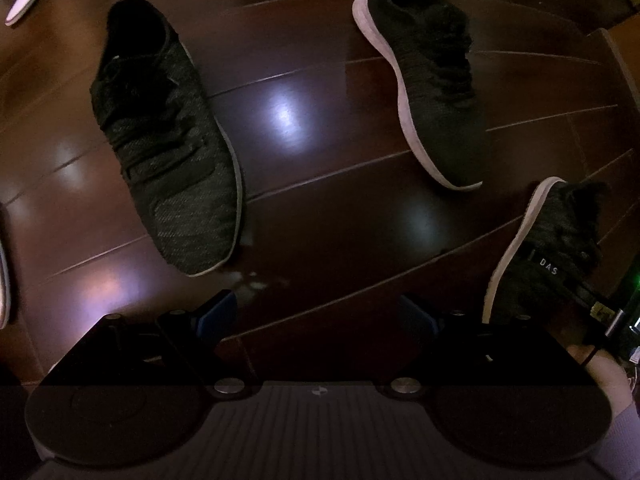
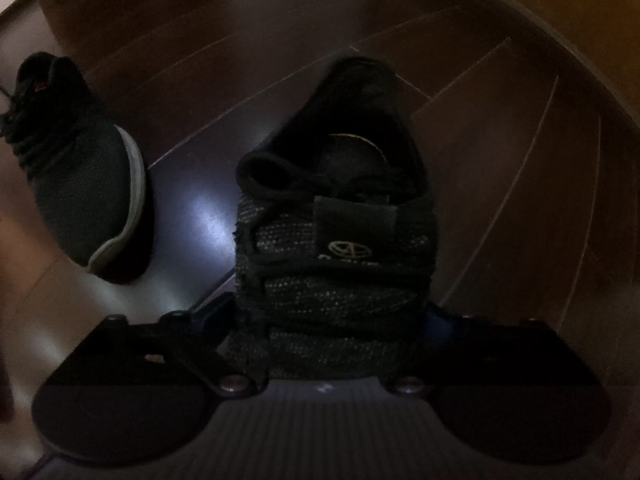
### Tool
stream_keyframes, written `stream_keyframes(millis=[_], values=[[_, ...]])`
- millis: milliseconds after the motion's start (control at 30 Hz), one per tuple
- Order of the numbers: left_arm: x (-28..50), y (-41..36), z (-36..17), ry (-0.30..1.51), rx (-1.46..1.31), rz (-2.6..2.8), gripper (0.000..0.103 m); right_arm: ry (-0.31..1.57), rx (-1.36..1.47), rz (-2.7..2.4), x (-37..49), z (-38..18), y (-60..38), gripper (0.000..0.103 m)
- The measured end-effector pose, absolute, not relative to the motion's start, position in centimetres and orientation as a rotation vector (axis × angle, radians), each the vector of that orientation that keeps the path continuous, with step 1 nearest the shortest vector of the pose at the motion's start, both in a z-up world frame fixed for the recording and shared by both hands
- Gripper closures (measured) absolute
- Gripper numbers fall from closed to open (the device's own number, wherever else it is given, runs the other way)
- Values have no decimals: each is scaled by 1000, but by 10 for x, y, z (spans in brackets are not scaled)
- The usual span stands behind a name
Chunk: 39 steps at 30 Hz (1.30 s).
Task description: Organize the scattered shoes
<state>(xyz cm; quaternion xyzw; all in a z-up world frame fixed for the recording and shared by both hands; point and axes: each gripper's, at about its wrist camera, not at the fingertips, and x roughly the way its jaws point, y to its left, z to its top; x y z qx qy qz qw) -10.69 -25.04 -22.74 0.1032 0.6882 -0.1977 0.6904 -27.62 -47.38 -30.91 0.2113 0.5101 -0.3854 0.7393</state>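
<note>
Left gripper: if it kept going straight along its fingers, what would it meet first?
Probably bare wooden floor. The left gripper is open and empty, aimed at the gap between two dark sneakers: one left of the line, one right. Depth is unclear, so neither shoe looks directly ahead.

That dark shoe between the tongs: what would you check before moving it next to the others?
1. Right tongs closed on the dark shoe: ok.
2. Grip firm enough to carry: cannot tell.
3. Left tongs open and empty: ok.
4. Bare floor between the two lying shoes: ok.
5. Which one is its mate: cannot tell.
</note>
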Motion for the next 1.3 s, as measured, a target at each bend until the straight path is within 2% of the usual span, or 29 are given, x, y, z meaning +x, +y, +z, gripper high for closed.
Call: stream_keyframes(millis=[67,267,833,1100,1300], values=[[-107,-250,-227,1535,230,-441,12,1123,465,-837,-275,-308,-474,31],[-107,-249,-225,1527,230,-439,12,1126,492,-814,-277,-308,-482,38],[-106,-247,-213,1477,241,-430,12,1104,489,-727,-300,-274,-490,41],[-101,-237,-196,1431,223,-435,12,1057,444,-690,-304,-233,-486,42],[-96,-224,-173,1328,236,-449,12,995,364,-599,-281,-188,-481,42]])
